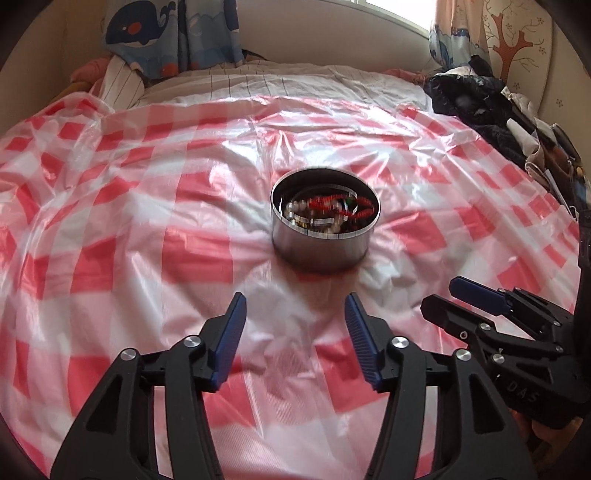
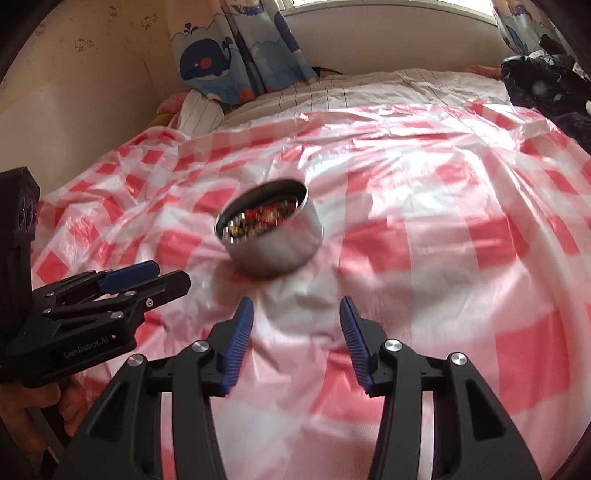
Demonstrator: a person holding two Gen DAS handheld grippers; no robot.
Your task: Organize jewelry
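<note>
A round metal tin stands on the red-and-white checked plastic sheet in the middle of the bed. It holds a tangle of jewelry: red bead strings, pearls and metal bangles. My left gripper is open and empty, a short way in front of the tin. My right gripper is open and empty too, in front and right of the tin. The right gripper also shows in the left wrist view, and the left gripper in the right wrist view.
A striped white blanket lies behind the sheet. Whale-print curtains hang at the back left. A pile of dark clothes sits at the right edge of the bed. A wall runs along the left.
</note>
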